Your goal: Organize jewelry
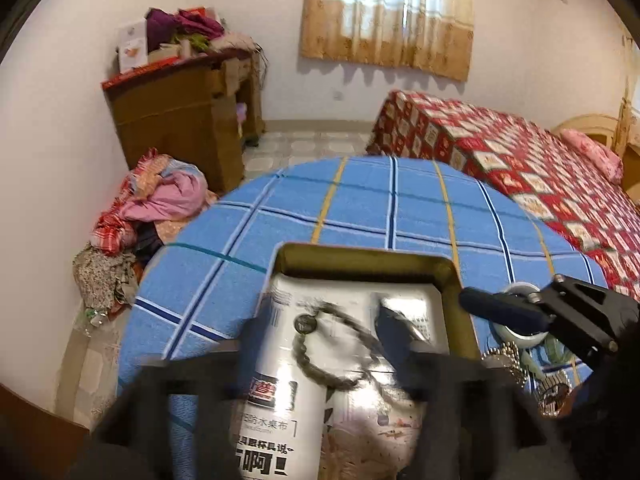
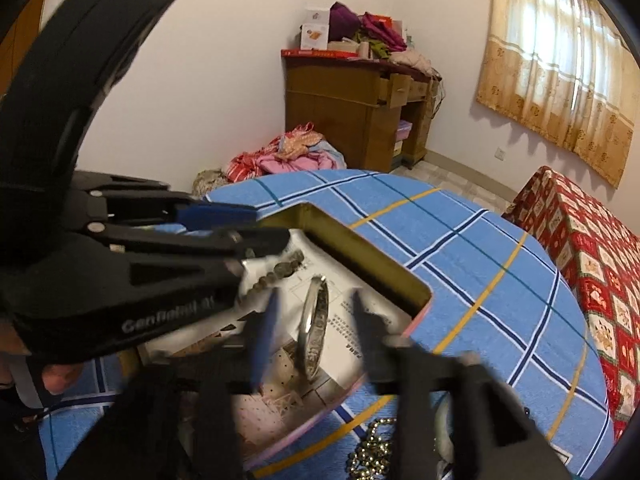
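Note:
A gold-rimmed tin box (image 1: 448, 276), lined with printed paper, sits on the blue plaid tablecloth. A dark bead bracelet (image 1: 320, 344) lies blurred on the lining. My left gripper (image 1: 320, 332) is open around it, with the pads clear of the beads. In the right wrist view a silver bangle (image 2: 316, 332) stands on edge inside the box (image 2: 360, 248). My right gripper (image 2: 316, 328) is open on either side of the bangle, with a gap at each pad. The left gripper (image 2: 268, 226) reaches in from the left above the bead bracelet (image 2: 280, 268).
A pile of small gold beads (image 2: 372, 452) and a pale bangle (image 1: 516, 292) lie on the cloth right of the box. The round table's edge (image 1: 360, 160) curves beyond. A red quilted bed (image 1: 540, 184), a wooden cabinet (image 1: 180, 120) and heaped clothes (image 1: 160, 204) stand behind.

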### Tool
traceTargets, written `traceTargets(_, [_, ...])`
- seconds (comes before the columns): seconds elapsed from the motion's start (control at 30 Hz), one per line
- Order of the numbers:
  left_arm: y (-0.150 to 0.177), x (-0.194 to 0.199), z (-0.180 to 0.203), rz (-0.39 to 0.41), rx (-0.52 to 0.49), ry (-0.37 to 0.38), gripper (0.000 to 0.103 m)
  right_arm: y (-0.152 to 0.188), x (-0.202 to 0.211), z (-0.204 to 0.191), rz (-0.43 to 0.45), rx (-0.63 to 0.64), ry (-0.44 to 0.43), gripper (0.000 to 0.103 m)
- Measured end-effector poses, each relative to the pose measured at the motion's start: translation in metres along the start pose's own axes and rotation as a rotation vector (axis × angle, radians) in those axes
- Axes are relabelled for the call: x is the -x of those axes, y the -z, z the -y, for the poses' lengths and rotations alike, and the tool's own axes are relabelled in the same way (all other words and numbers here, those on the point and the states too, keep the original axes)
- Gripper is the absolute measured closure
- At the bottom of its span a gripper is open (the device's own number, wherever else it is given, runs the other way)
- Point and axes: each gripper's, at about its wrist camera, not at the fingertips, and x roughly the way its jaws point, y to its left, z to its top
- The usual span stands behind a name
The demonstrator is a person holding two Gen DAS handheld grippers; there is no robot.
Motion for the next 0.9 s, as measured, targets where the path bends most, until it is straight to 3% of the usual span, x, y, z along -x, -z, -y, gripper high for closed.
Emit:
traceTargets(0.07, [0.000,0.008,0.000,0.030,0.004,0.008,0.023,-0.001,0.003,0.001,0.005,-0.001,0.012,0.049])
traceTargets(0.4, [0.009,0.021,0.001,0.024,0.032,-0.015,0.023,0.020,0.045,0.031,0.011,-0.089,0.048,0.047])
traceTargets(0.9, [0.059,0.071,0.076,0.080,-0.104,-0.039,0.023,0.076,0.098,0.062,-0.033,-0.221,0.131,0.047])
